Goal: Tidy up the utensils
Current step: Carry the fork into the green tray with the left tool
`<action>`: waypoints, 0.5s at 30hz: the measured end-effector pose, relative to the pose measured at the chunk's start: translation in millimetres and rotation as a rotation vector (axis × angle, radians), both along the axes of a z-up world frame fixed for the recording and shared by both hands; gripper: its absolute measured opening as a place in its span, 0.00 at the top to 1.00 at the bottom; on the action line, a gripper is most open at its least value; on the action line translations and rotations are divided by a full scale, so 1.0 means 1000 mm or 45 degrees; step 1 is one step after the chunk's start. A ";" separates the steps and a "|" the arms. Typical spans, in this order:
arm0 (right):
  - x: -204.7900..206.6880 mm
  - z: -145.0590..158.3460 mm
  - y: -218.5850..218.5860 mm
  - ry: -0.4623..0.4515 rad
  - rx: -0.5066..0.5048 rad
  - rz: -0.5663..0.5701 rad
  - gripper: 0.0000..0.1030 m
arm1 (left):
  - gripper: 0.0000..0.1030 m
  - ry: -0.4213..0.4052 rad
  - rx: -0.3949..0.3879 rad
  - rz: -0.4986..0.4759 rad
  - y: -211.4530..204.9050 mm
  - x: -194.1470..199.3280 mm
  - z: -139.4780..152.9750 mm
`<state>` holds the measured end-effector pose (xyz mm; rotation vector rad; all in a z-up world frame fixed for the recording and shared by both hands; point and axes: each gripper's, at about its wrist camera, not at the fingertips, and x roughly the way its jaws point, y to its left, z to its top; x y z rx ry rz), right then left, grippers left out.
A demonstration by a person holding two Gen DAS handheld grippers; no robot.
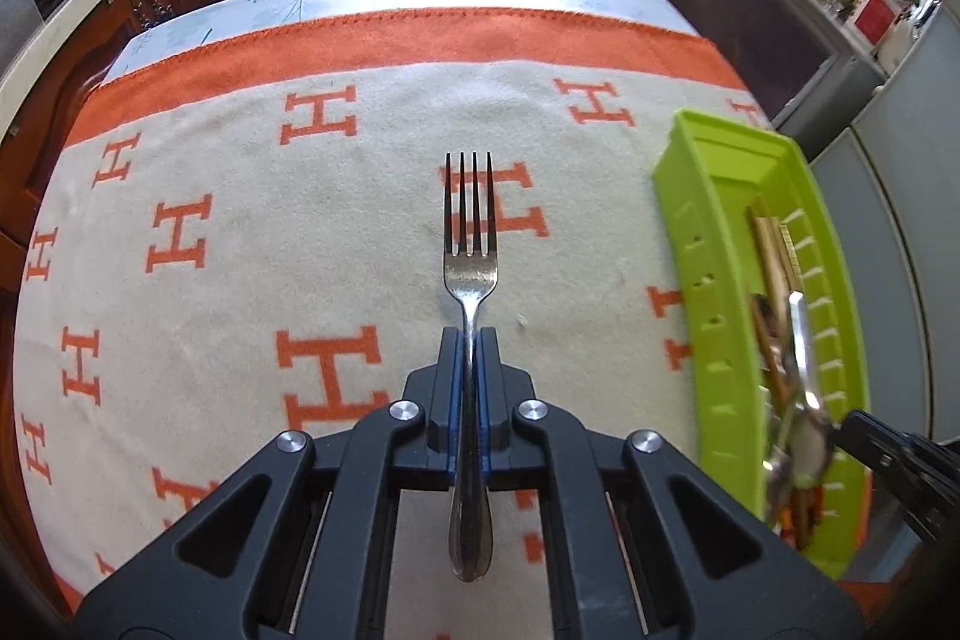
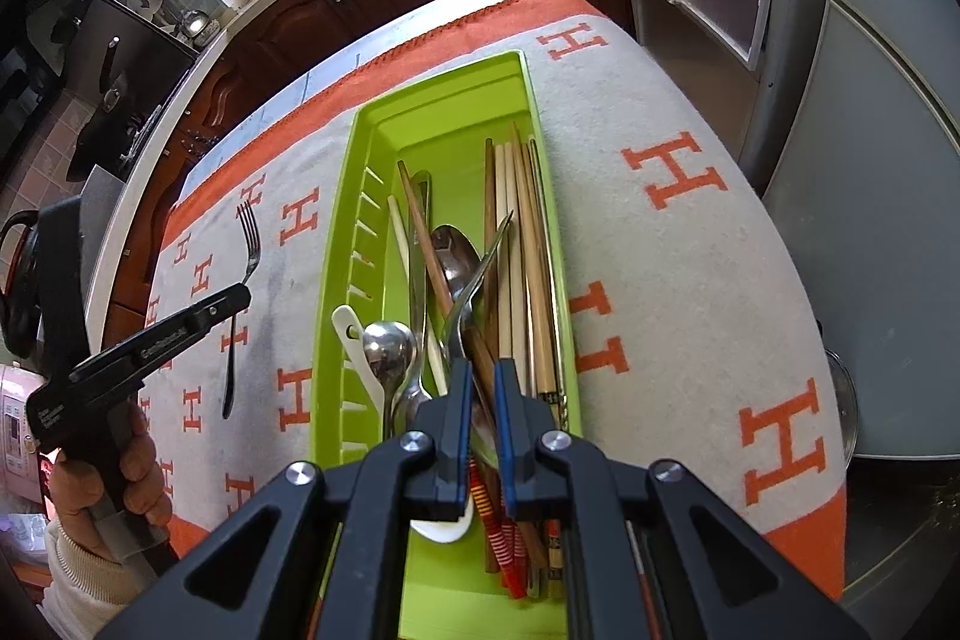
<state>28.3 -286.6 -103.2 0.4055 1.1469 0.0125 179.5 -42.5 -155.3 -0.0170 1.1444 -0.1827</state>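
My left tool is clamped on the handle of a silver metal fork, tines pointing to the top of the left wrist view, over the beige cloth with orange H letters covering the table. At right sits the lime-green plastic tray. In the right wrist view, my right tool grips a second steel fork above the tray's wooden chopsticks and spoons.
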 end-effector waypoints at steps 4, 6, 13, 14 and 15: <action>-0.002 0.002 0.001 -0.010 0.006 0.005 0.93 | 0.98 0.025 -0.069 -0.036 0.001 -0.017 0.022; -0.004 0.004 0.002 -0.017 0.008 0.010 0.93 | 0.98 0.027 -0.100 -0.054 0.000 -0.028 0.034; -0.011 0.014 0.004 -0.049 0.002 0.019 0.93 | 0.98 0.031 -0.177 -0.147 -0.029 -0.055 0.067; -0.012 0.015 0.003 -0.052 0.002 0.016 0.93 | 0.98 0.028 -0.182 -0.161 -0.036 -0.057 0.071; -0.013 0.016 0.002 -0.056 0.002 0.013 0.93 | 0.98 0.026 -0.188 -0.173 -0.042 -0.059 0.074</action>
